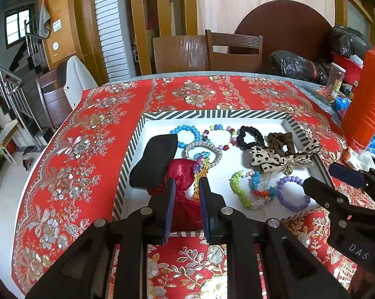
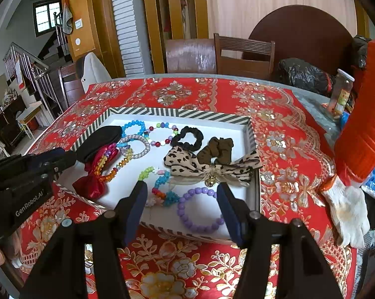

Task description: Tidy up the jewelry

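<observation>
A white tray with a striped rim (image 1: 212, 113) (image 2: 162, 112) holds bead bracelets, scrunchies and bows. My left gripper (image 1: 187, 189) hovers over the tray's near left corner, its jaws partly open. A red satin bow (image 1: 185, 174) (image 2: 91, 184) shows in the gap, lying loose beside a black fabric bow (image 1: 155, 162). My right gripper (image 2: 182, 194) stands open above the near right part of the tray. A purple bead bracelet (image 2: 187, 216) (image 1: 292, 205) lies flat below, between its fingers. A leopard bow (image 2: 187, 164) lies just beyond. Each gripper also appears in the other's view: right gripper (image 1: 319, 175), left gripper (image 2: 67, 155).
The tray sits on a red floral cloth (image 1: 87, 149). At the right stand a tall orange container (image 2: 364, 129), a jar (image 2: 341, 92) and black bags (image 1: 297, 64), with a white glove (image 2: 346, 211) lying near them. Chairs (image 1: 234, 49) line the far edge. The table drops off at left.
</observation>
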Demonstrator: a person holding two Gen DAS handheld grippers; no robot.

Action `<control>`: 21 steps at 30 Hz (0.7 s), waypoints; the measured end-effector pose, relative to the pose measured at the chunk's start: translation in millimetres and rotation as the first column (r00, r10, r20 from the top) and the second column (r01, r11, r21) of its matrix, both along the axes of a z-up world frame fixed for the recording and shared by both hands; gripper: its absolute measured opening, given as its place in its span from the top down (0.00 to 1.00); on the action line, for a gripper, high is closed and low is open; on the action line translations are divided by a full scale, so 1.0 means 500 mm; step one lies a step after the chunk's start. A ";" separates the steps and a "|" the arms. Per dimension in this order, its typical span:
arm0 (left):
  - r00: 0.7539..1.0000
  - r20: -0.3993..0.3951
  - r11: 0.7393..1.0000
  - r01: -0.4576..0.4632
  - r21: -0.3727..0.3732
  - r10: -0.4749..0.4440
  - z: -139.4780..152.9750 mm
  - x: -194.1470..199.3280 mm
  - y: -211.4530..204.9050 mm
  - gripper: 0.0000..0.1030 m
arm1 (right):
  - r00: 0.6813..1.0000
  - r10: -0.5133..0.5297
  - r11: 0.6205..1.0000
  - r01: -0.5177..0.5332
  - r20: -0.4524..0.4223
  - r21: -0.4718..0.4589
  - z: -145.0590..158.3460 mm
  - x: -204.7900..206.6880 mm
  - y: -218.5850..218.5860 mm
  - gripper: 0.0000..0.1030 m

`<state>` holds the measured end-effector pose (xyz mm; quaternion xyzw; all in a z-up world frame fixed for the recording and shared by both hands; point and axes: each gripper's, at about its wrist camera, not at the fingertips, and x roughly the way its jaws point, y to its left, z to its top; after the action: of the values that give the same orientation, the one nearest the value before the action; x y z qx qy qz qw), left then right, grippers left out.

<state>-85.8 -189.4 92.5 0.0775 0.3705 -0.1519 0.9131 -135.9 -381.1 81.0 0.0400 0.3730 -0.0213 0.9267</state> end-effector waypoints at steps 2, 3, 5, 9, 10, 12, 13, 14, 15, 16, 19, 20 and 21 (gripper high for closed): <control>1.000 0.002 1.000 -0.001 -0.002 0.001 0.003 -0.001 0.000 0.77 | 1.000 -0.005 1.000 0.005 0.003 0.001 0.002 -0.002 0.001 0.40; 1.000 0.003 1.000 -0.001 -0.003 0.001 0.004 -0.001 0.000 0.77 | 1.000 -0.006 1.000 0.006 0.006 0.004 0.003 -0.003 0.002 0.39; 1.000 0.005 1.000 -0.001 -0.002 0.001 0.005 -0.001 0.000 0.77 | 1.000 -0.007 1.000 0.007 0.007 0.005 0.006 -0.003 0.001 0.39; 1.000 0.006 1.000 0.002 -0.001 -0.002 0.009 -0.001 -0.004 0.77 | 1.000 -0.010 1.000 0.010 0.008 0.010 0.009 -0.004 -0.002 0.38; 1.000 0.007 1.000 0.002 0.000 -0.002 0.009 -0.001 -0.005 0.77 | 1.000 -0.011 1.000 0.011 0.006 0.010 0.011 -0.005 -0.002 0.38; 1.000 0.006 1.000 0.003 0.000 -0.003 0.009 -0.001 -0.006 0.77 | 1.000 -0.011 1.000 0.011 0.006 0.015 0.012 -0.006 -0.004 0.38; 1.000 0.006 1.000 0.003 -0.001 -0.003 0.009 -0.002 -0.006 0.77 | 1.000 -0.011 1.000 0.011 0.005 0.015 0.012 -0.005 -0.005 0.38; 1.000 0.007 1.000 0.002 -0.001 -0.002 0.010 -0.001 -0.006 0.77 | 1.000 -0.012 1.000 0.012 0.005 0.014 0.012 -0.005 -0.005 0.38; 1.000 0.007 1.000 0.002 -0.001 -0.002 0.010 -0.001 -0.007 0.77 | 1.000 -0.011 1.000 0.011 0.005 0.014 0.012 -0.005 -0.005 0.38; 1.000 0.006 1.000 0.004 -0.002 -0.004 0.010 -0.001 -0.007 0.77 | 1.000 -0.009 1.000 0.009 0.005 0.016 0.012 -0.005 -0.005 0.38; 1.000 0.006 1.000 0.003 -0.001 -0.003 0.010 -0.001 -0.007 0.77 | 1.000 -0.007 1.000 0.007 0.004 0.016 0.012 -0.005 -0.006 0.38; 1.000 0.005 1.000 0.003 -0.001 -0.003 0.010 -0.001 -0.007 0.77 | 1.000 -0.007 1.000 0.007 0.003 0.017 0.012 -0.005 -0.006 0.38; 1.000 0.005 1.000 0.002 -0.001 -0.002 0.010 -0.001 -0.008 0.77 | 1.000 -0.006 1.000 0.006 0.002 0.017 0.011 -0.005 -0.006 0.38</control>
<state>-86.3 -193.2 97.7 0.0777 0.3681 -0.1529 0.9138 -138.4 -384.2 86.8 0.0492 0.3722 -0.0211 0.9266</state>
